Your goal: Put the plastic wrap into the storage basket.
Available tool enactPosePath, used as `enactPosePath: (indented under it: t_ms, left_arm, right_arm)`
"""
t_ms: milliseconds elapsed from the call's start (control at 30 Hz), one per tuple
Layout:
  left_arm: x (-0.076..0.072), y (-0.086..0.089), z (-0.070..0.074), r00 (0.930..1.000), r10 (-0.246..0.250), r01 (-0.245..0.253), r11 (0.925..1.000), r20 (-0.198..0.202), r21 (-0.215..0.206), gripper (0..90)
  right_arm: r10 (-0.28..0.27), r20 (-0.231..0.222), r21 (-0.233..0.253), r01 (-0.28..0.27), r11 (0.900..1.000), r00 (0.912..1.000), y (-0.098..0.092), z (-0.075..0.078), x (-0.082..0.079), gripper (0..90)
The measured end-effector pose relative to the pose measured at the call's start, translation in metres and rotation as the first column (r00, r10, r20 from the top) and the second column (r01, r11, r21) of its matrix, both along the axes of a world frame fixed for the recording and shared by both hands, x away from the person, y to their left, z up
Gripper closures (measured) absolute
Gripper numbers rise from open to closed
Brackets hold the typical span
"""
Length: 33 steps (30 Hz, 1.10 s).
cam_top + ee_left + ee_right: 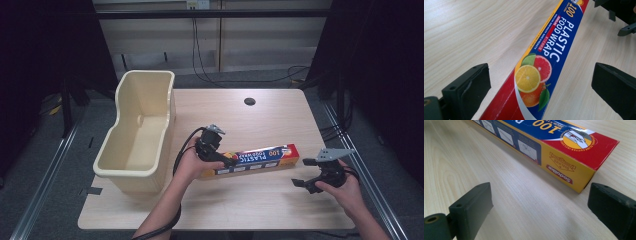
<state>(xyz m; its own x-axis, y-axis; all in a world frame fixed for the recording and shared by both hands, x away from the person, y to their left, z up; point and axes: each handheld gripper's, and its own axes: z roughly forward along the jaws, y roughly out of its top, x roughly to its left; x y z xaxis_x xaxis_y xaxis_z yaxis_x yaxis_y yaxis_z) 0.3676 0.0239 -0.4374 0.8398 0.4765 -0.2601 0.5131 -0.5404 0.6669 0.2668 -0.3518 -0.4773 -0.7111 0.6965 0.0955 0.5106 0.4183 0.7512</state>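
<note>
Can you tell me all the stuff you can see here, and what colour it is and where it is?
Table: one, light wood, middle of the room.
Tub: one, cream, on the table's left edge, nothing visible inside.
Food wrap box: one, blue, red and yellow, lying flat near the table's middle.
Hole: one, dark, far side of the tabletop.
Left gripper: one, black, open, jaws either side of the box's near end.
Right gripper: one, black, open, just off the box's other end.
</note>
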Motion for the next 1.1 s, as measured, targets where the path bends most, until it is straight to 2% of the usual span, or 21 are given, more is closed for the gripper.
enactPosePath:
  t_ms: [267,533,567,667,700,833,867,967,1100]
  left_arm:
    - [0.006,-0.01,0.004,0.9999,-0.014,0.014,0.9997,0.006,0.021,2.5]
    - [0.013,-0.026,0.006,0.9982,-0.058,0.057,0.9968,0.016,0.056,3.1]
    - [0.014,-0.028,0.005,0.998,-0.062,0.062,0.9968,0.013,0.05,3.1]
    - [0.017,-0.035,0.004,0.9964,-0.083,0.081,0.9939,0.018,0.075,3.2]
    - [0.017,-0.037,0.003,0.9974,-0.069,0.068,0.9957,0.02,0.062,3.3]
    - [0.021,-0.043,0.001,0.995,-0.098,0.096,0.9907,0.016,0.096,3.5]
    - [0.022,-0.044,0.0,0.9946,-0.103,0.101,0.9906,0.014,0.092,3.5]
    - [0.024,-0.05,-0.001,0.9923,-0.123,0.12,0.985,0.013,0.124,3.5]
    - [0.026,-0.056,-0.002,0.9889,-0.148,0.146,0.9789,0.004,0.143,3.5]
  right_arm:
    - [0.007,0.004,0.005,-0.007,1.0,1.0,0.0,0.001,0.0,5.5]
    - [0.006,0.007,0.01,-0.006,1.0,1.0,-0.001,0.001,0.0,5.4]
    - [0.005,0.006,0.01,-0.005,1.0,1.0,-0.001,0.001,0.0,5.4]
    - [0.002,0.009,0.012,-0.002,1.0,1.0,-0.001,0.001,0.0,5.5]
    - [0.002,0.012,0.009,-0.002,1.0,0.9999,-0.001,0.002,0.0,5.4]
    - [0.009,0.01,0.013,-0.009,1.0,0.9999,-0.001,0.002,0.0,5.3]
    - [0.008,0.01,0.014,-0.008,1.0,0.9999,-0.001,0.001,0.0,5.3]
    - [0.004,0.011,0.01,-0.004,1.0,0.9999,-0.002,0.002,0.0,5.3]
    - [0.004,0.01,0.016,-0.005,1.0,0.9999,-0.002,0.002,0.0,5.3]
